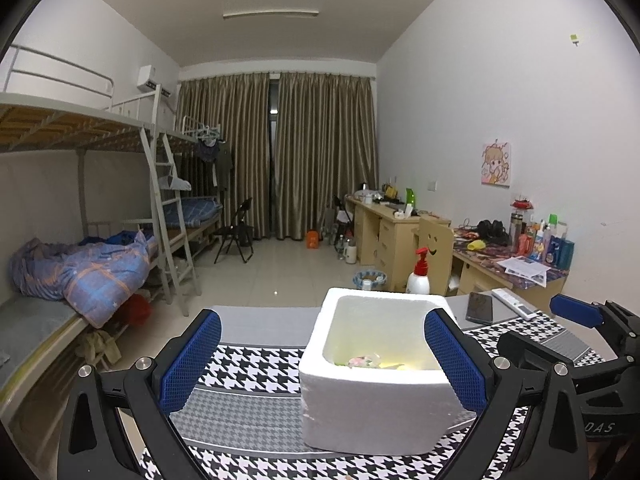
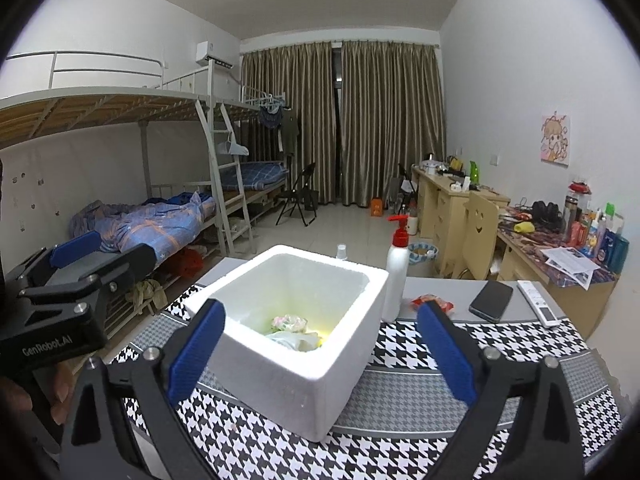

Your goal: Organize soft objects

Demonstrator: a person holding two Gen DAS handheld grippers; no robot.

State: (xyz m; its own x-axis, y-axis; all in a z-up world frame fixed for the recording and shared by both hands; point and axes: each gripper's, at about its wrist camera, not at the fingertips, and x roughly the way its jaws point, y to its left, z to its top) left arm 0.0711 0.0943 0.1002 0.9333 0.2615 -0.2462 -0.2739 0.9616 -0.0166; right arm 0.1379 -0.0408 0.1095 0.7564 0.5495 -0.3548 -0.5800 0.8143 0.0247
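1. We found the white square foam box (image 2: 288, 320) standing on the black-and-white houndstooth cloth (image 2: 420, 344) that covered the table, and it already held several soft things.
2. Inside, at the bottom, lay a pink-and-white floral soft bundle (image 2: 289, 322) beside a pale, crumpled soft piece (image 2: 294, 339); we could not tell what exactly either was.
3. We held the right gripper (image 2: 320, 344) before the near side of the box with its blue pads spread wide and nothing between them but the box's near wall, which neither pad touched.
4. The left gripper (image 1: 320, 356) was likewise wide open and empty; its right pad stood in front of the box's right wall, and we could not tell whether it touched it.
5. One small red crinkly packet (image 2: 434, 303) still lay on the grey tabletop behind the cloth, just right of the white pump bottle with a red head (image 2: 397, 270). We judged it might be left to put away, though whether it was soft we could not say.
6. The black phone (image 2: 491, 295) and white remote control (image 2: 538, 303) lay further right; as hard items, we judged them outside the task.
7. We judged the sorting nearly finished.
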